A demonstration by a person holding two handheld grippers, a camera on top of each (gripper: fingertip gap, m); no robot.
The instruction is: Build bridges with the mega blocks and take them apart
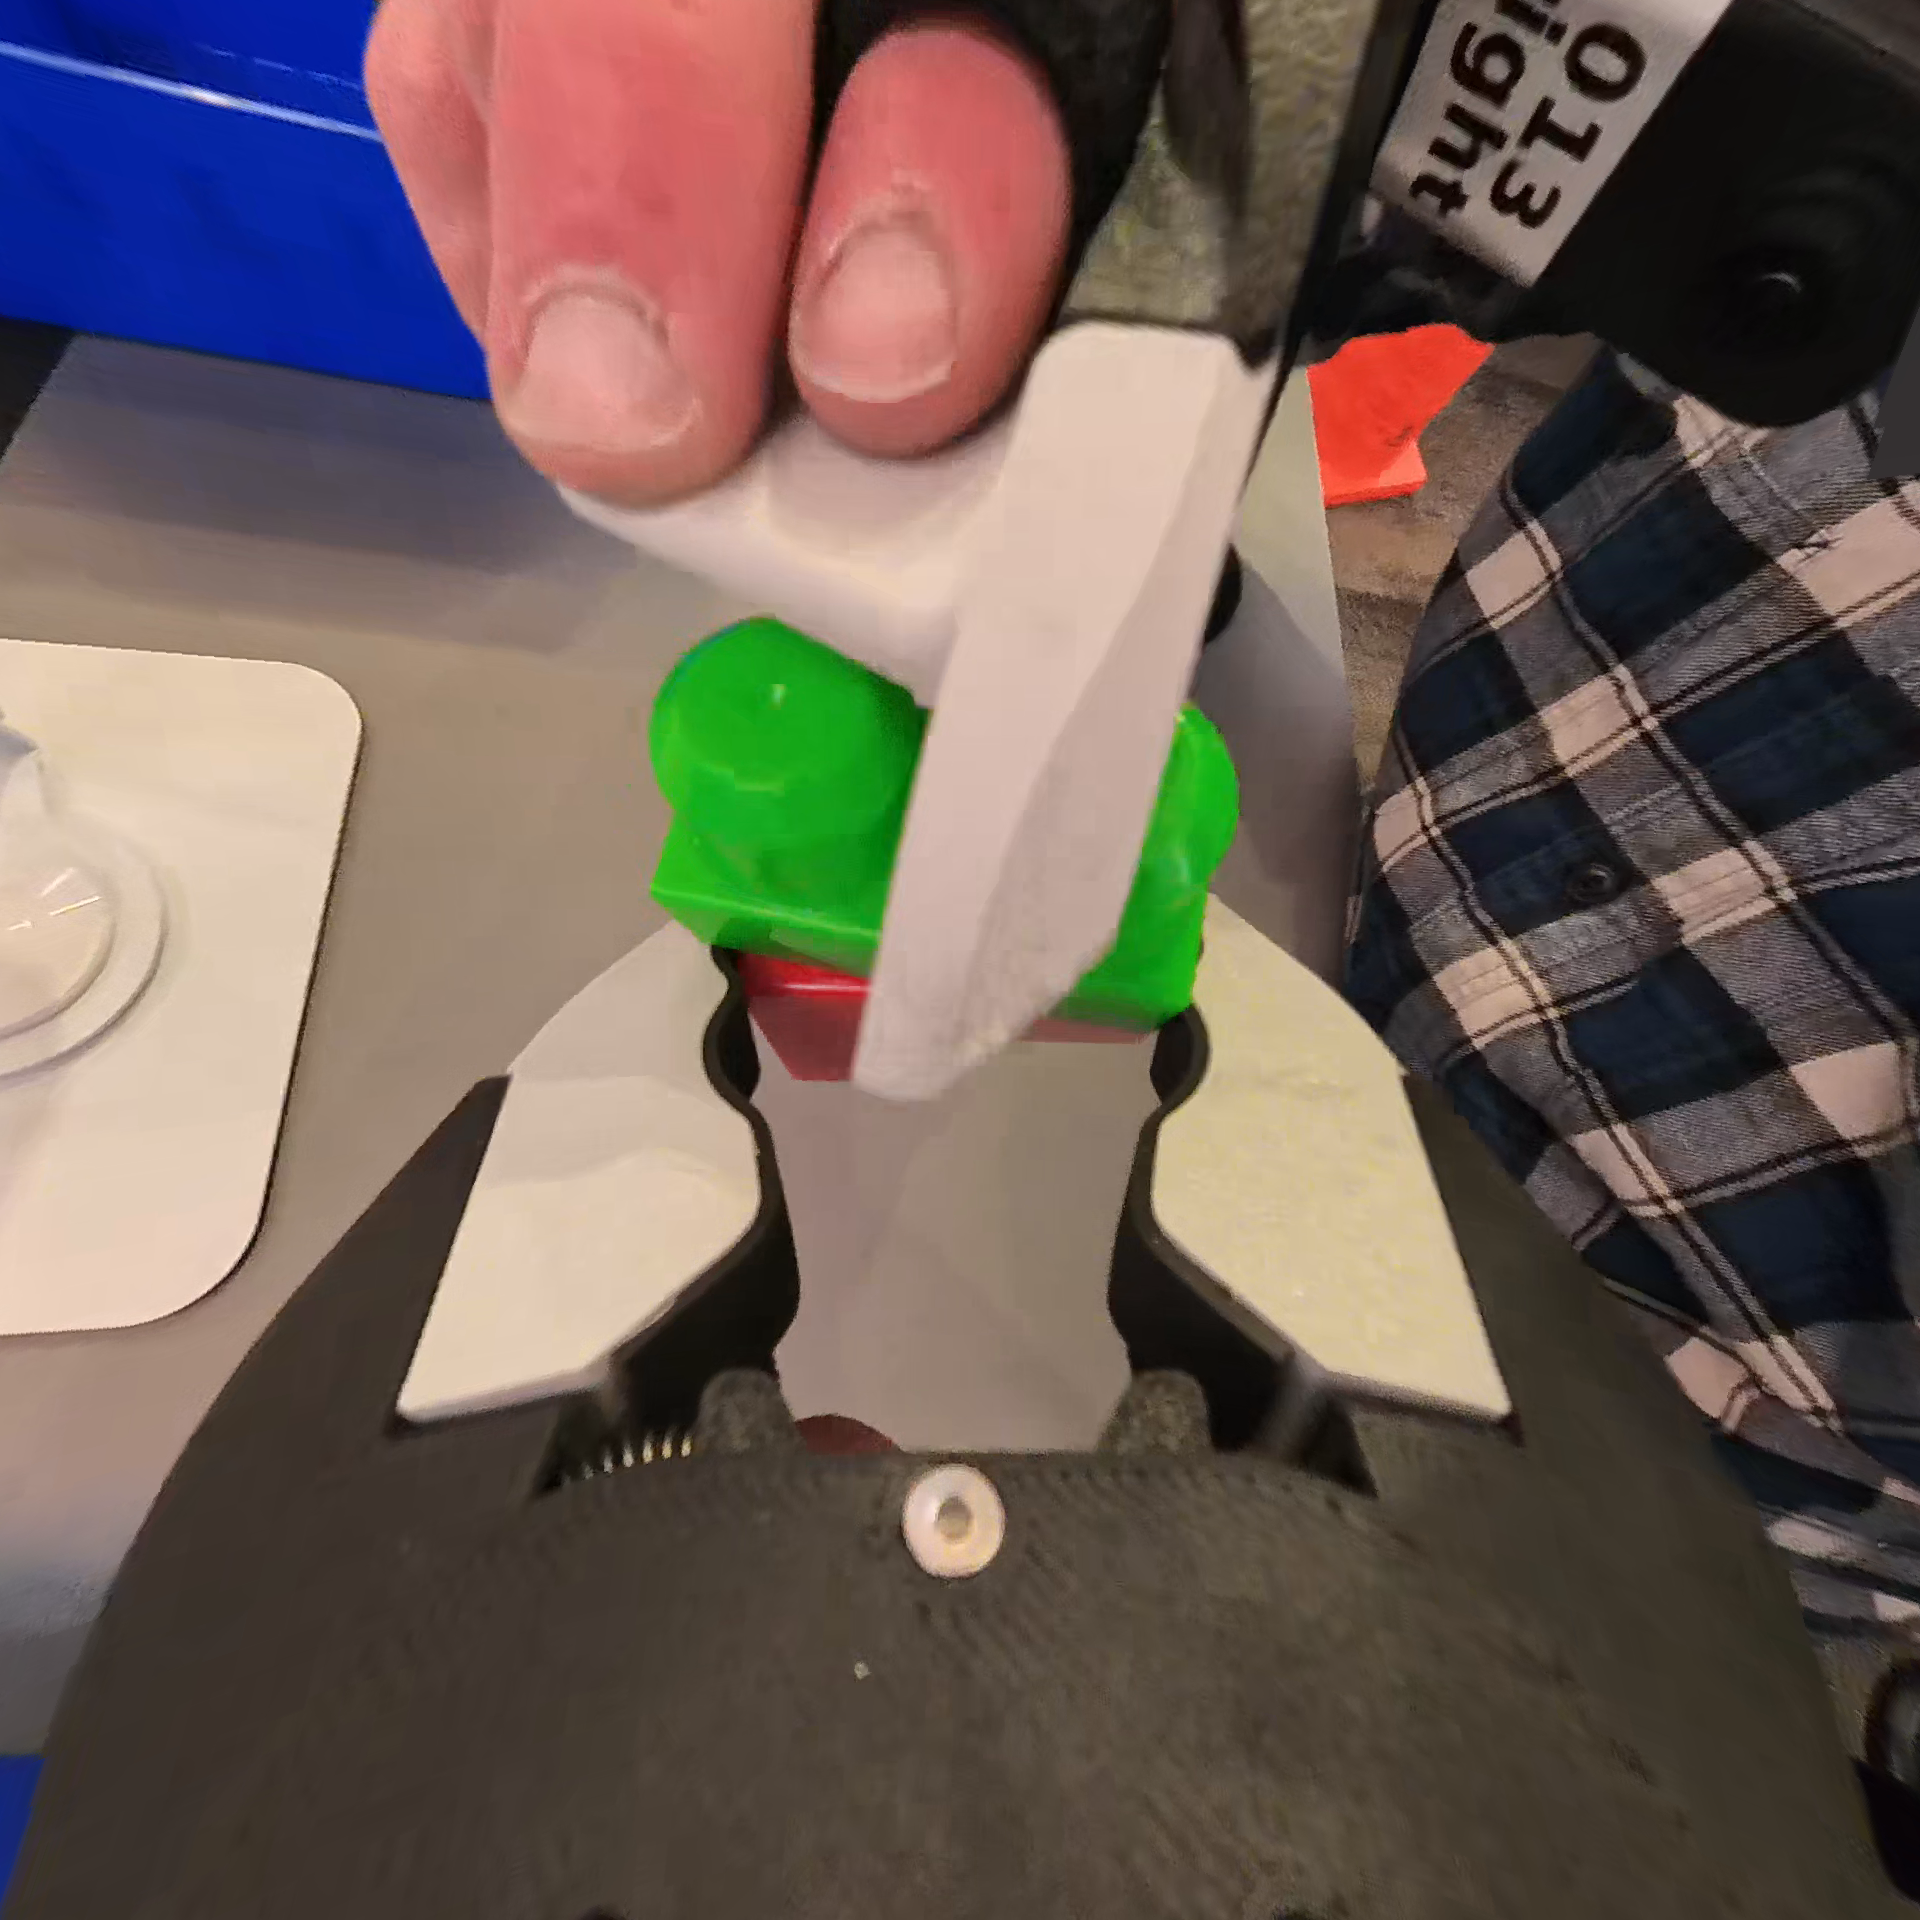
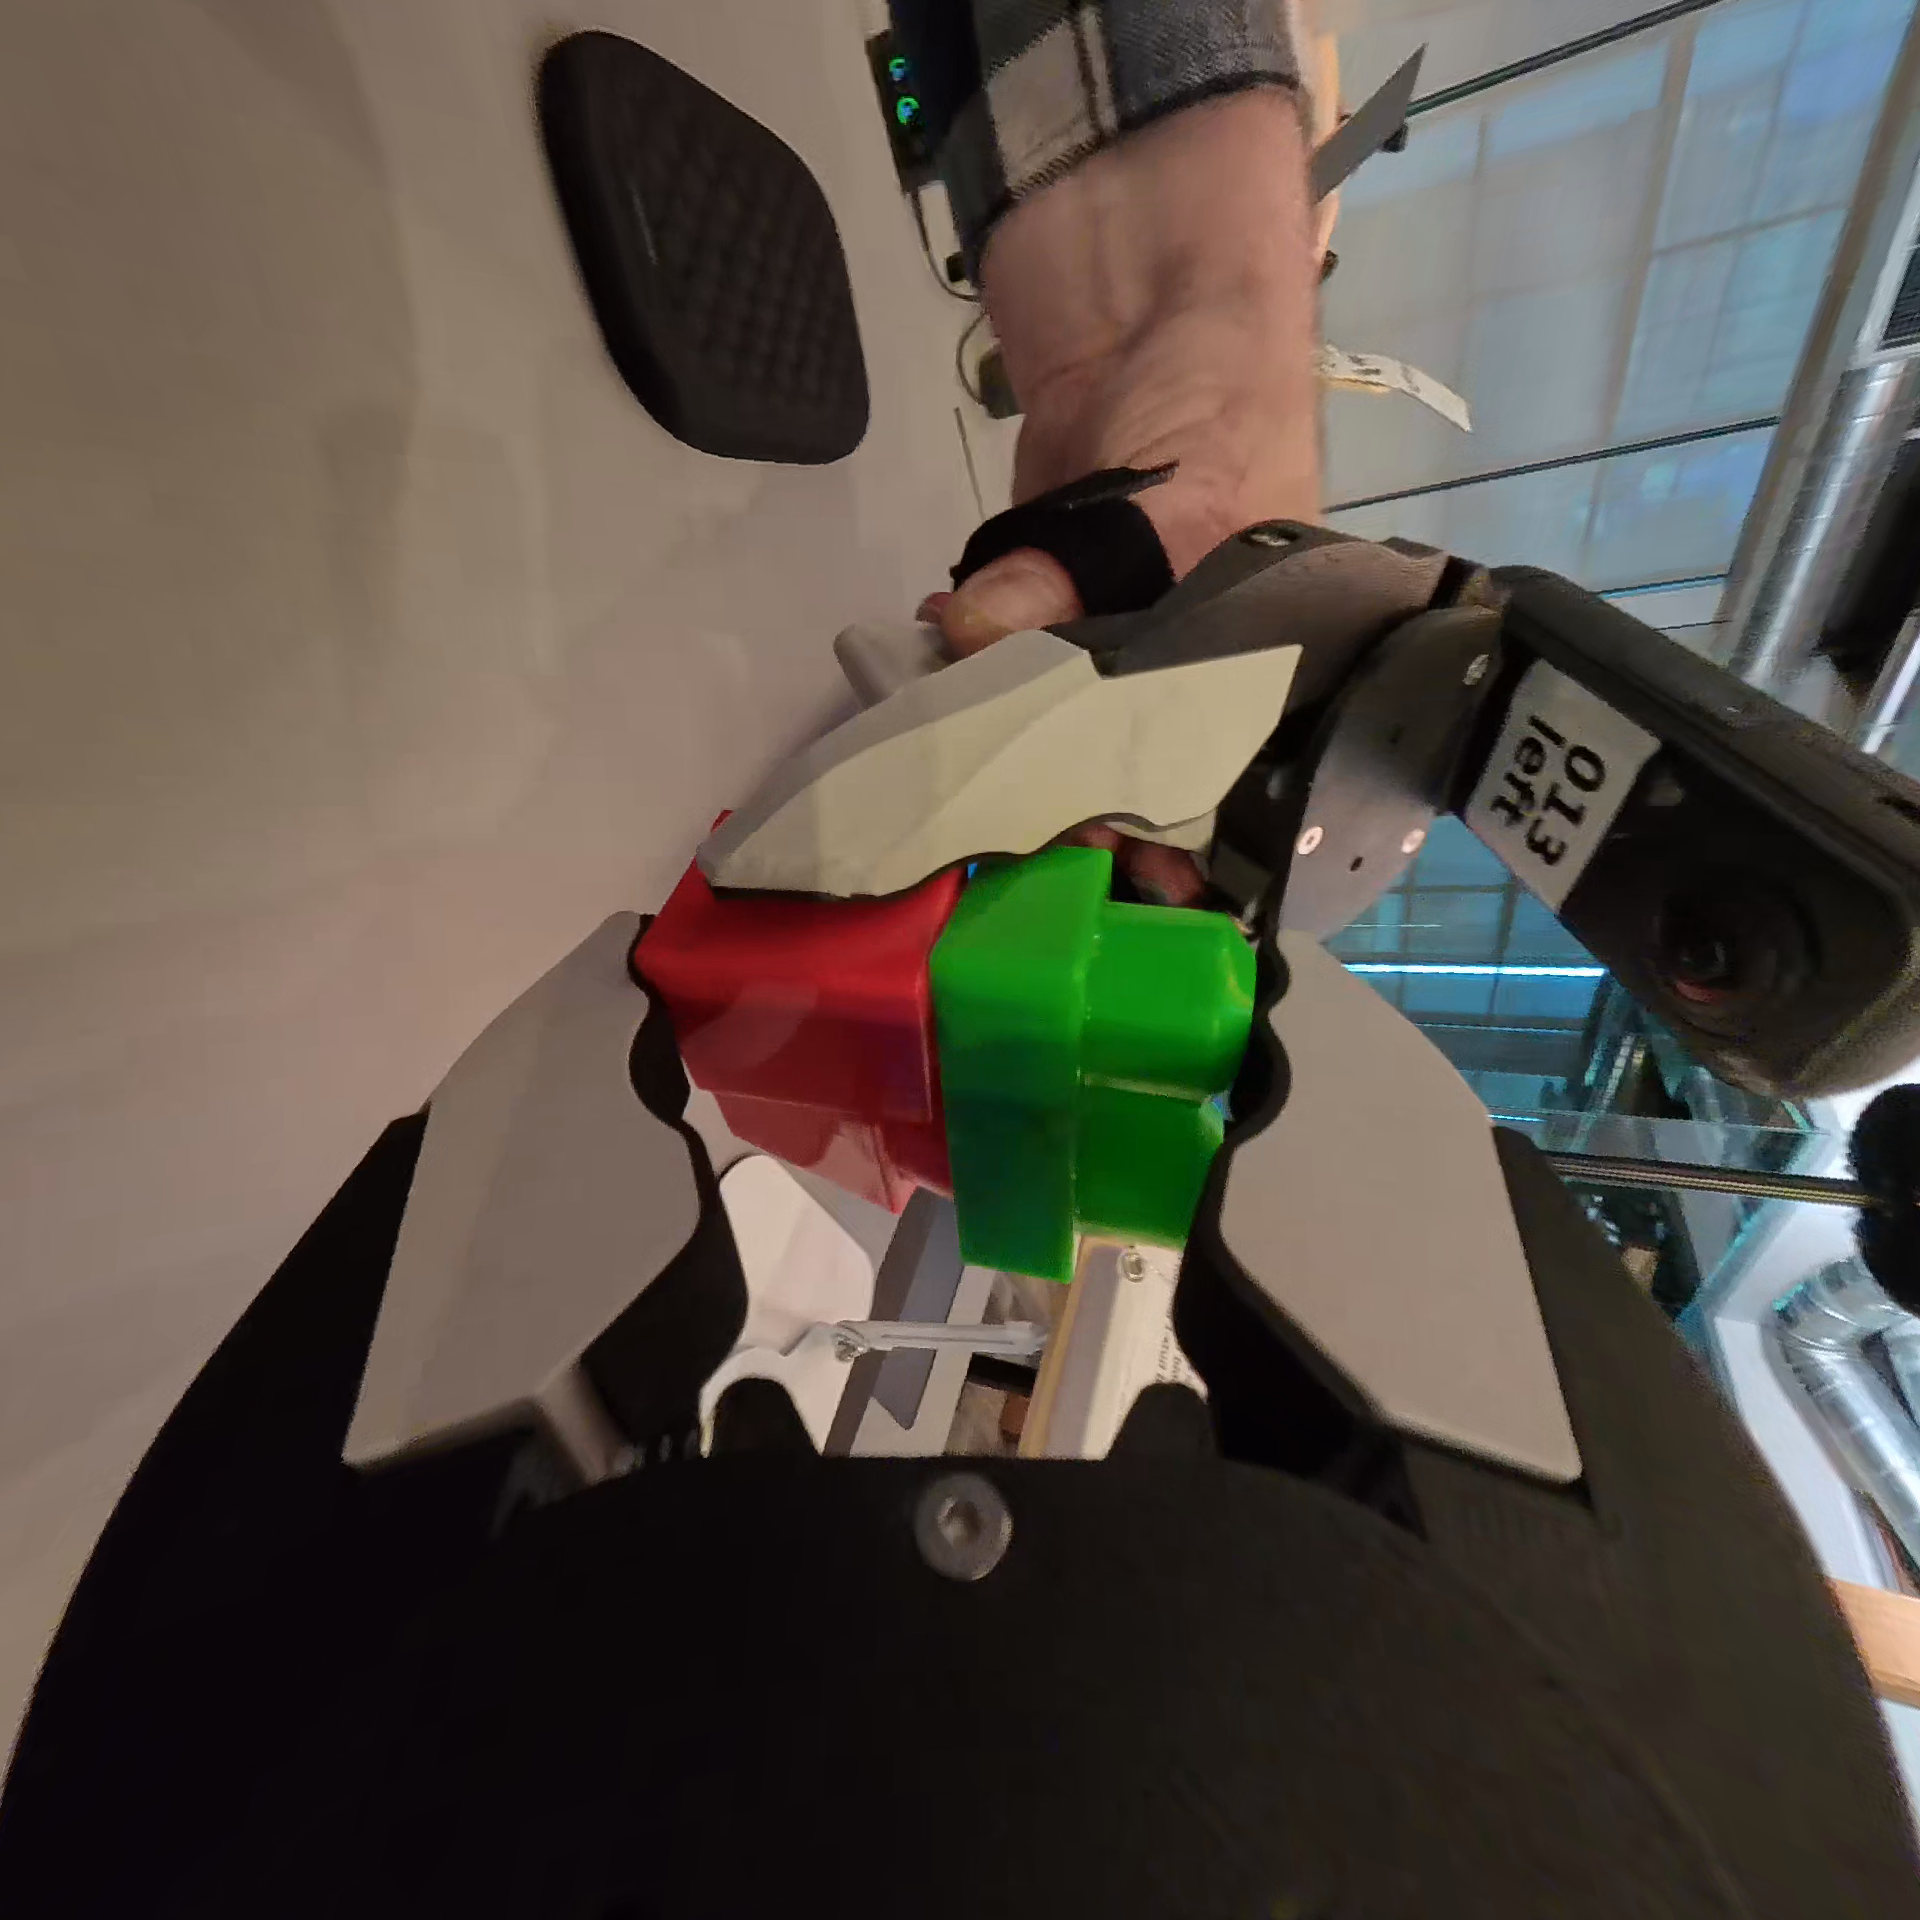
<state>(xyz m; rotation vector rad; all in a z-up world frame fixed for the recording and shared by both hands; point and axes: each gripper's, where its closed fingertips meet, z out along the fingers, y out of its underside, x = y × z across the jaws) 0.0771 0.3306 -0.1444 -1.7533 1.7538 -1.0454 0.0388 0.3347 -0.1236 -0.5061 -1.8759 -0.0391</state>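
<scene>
Left wrist view shows a white mat (image 1: 177,987) on the grey worktop (image 1: 468,831) while the right hand-held gripper (image 2: 951,997) clamps the joined red block (image 2: 800,1008) and green block (image 2: 1091,1049) end-to-end, studs toward its right finger, and the left hand-held gripper (image 1: 961,997) pinches the red block crosswise, one finger (image 1: 1018,810) masking the green block.

Red block (image 1: 805,1023) mostly hidden behind green block (image 1: 779,800) and white fingers (image 1: 997,831).

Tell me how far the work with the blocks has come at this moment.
Done: a green block is joined to a red block. In hand: both tools clamp this pair in the air, the left tool across the red block and the right tool end to end. Left: no bridge is visible, or the pair must be separated.
</scene>
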